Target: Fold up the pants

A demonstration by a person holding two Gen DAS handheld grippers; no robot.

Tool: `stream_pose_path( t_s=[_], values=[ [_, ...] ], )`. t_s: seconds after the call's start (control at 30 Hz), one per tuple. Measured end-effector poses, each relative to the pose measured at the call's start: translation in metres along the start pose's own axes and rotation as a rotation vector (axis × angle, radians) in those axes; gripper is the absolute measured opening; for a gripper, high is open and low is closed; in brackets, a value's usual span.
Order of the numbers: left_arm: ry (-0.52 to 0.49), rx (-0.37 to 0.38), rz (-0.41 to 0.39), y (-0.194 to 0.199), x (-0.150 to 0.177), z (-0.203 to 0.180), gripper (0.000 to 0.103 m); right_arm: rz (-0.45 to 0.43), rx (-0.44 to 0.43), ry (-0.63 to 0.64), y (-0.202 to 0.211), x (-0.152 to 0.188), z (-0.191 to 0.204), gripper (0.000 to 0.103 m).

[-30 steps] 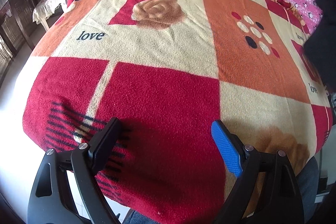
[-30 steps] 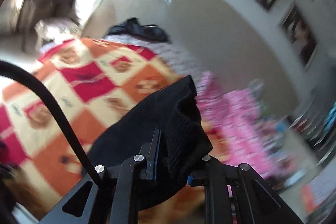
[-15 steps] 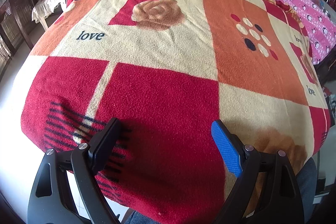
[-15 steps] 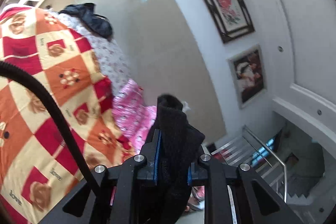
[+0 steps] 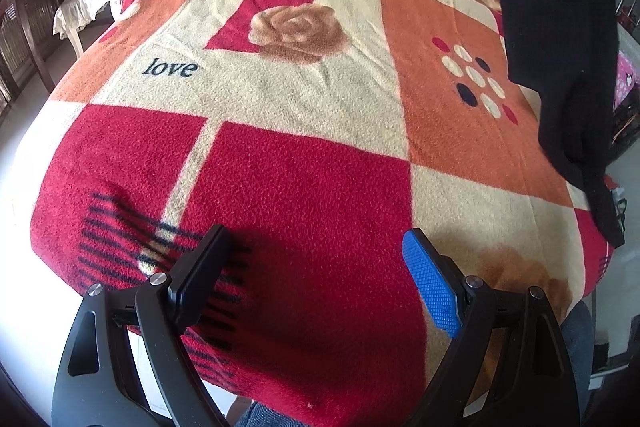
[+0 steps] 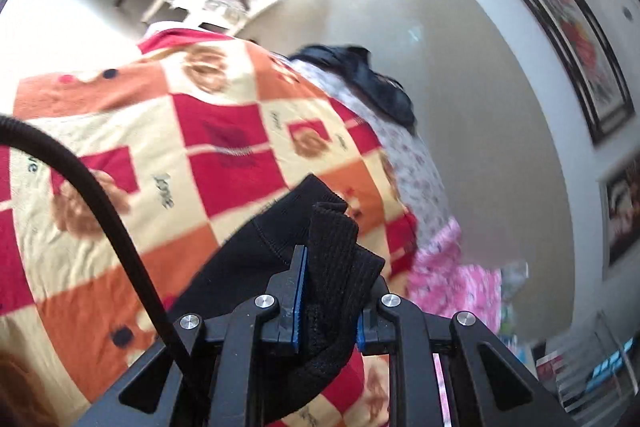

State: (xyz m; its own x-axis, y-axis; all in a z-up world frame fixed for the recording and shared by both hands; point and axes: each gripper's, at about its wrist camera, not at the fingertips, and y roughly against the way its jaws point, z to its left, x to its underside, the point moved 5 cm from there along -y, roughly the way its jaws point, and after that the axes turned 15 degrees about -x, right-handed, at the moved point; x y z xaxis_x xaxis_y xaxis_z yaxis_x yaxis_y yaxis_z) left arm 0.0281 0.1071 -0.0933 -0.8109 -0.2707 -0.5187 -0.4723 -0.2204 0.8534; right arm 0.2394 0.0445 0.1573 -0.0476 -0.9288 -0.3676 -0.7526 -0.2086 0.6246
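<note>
The right gripper [image 6: 328,291] pinches the black pants [image 6: 320,259] tight, hanging over the blanket [image 5: 280,99] (right side). The left gripper [image 5: 316,271] waits wide open, empty. Next: lay them flat.

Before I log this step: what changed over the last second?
The black pants, clamped in the right hand-held gripper, swung back over the blanket and now hang along its right side. The left hand-held gripper stayed open and empty at the near edge.
</note>
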Motion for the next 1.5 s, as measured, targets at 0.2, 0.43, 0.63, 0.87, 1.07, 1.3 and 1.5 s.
stream_pose_path(
  t_s=[0.2,0.43,0.63,0.87,1.07,1.3,1.5],
  values=[
    [0.013,0.023,-0.005,0.0,-0.001,0.002,0.088,-0.023,-0.107,0.003,-0.029,-0.031,0.038,0.017],
    [0.105,0.107,-0.007,0.005,0.0,0.018,0.088,-0.065,-0.345,0.03,-0.057,-0.075,0.139,0.017],
    [0.135,0.084,-0.003,0.009,0.003,0.023,0.088,-0.148,-0.54,0.014,-0.059,-0.118,0.215,0.016],
    [0.227,0.092,0.009,0.012,0.008,0.04,0.088,-0.169,-0.568,-0.131,-0.049,-0.131,0.206,0.024],
    [0.204,0.051,0.012,0.011,0.007,0.033,0.088,-0.146,-0.525,-0.45,-0.01,0.01,0.099,0.039],
    [0.185,0.004,0.012,0.004,0.003,0.033,0.088,-0.119,-0.552,-1.072,0.037,0.274,0.083,0.042],
    [0.164,-0.028,0.016,0.002,0.002,0.03,0.088,-0.267,-0.577,-1.782,0.034,0.447,0.131,0.042]
  ],
)
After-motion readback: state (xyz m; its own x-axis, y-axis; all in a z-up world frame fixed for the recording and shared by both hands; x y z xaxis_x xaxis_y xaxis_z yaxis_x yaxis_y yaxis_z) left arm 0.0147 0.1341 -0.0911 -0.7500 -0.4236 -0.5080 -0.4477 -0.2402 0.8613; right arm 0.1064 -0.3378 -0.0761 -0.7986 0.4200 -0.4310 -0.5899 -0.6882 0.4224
